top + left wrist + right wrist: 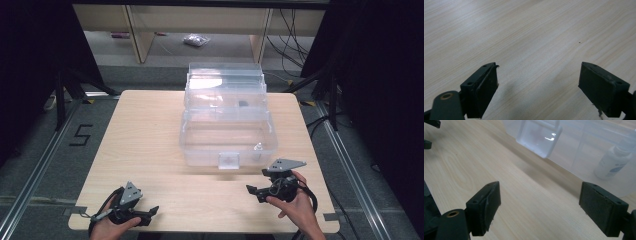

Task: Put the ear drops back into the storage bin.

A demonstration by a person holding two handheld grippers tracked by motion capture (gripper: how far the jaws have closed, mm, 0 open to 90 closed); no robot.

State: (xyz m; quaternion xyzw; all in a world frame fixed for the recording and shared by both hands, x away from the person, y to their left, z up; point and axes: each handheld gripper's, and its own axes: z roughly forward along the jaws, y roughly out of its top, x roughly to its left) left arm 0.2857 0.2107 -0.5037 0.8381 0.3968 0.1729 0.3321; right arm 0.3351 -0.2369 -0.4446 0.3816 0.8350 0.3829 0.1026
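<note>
Left hand-held gripper (150, 212): resting low over the near edge of the surface (145, 145), held in the person's left hand (107, 227); jaws spread wide with only bare wood grain between them.
Right hand-held gripper (252, 190): gripped by the person's right hand (297, 205), jaws parted and empty, pointing across toward the left hand-held gripper.
Clear plastic box (227, 120): stands open just ahead of the right hand-held gripper, well apart from the left one; its tiered trays step up and away behind it.
Front latch (539, 138): hangs from the box wall, just ahead of the right jaws, not touched.
Small white bottle (611, 161): upright inside the box, behind the clear wall, ahead of the right-side jaw.
</note>
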